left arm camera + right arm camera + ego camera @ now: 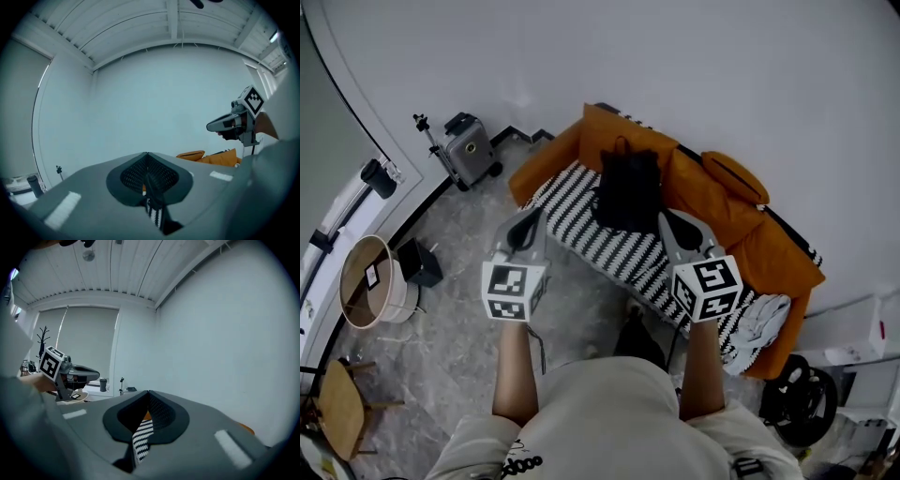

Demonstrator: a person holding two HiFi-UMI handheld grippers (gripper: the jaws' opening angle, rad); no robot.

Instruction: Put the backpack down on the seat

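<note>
Pressing tip to tip with nothing caught between them, the jaws of the left tongs are fully closed in the left gripper view. The right tongs are closed the same way in the right gripper view, and only a sliver of striped fabric shows through the gap behind them.

In the head view both tongs sit just below the centre of the frame, held out on bare forearms with their tips pointing toward the sofa. They flank the backpack, one on each side in the picture.

The backpack is black and stands upright in the upper centre of the frame. It rests on the seat's black-and-white striped cover with its back against the orange cushions. A crumpled white cloth lies at the right end of the seat.

On the floor at upper left stands a grey suitcase. A round open-topped tub sits at the left edge, with a wooden chair in the lower left corner.
</note>
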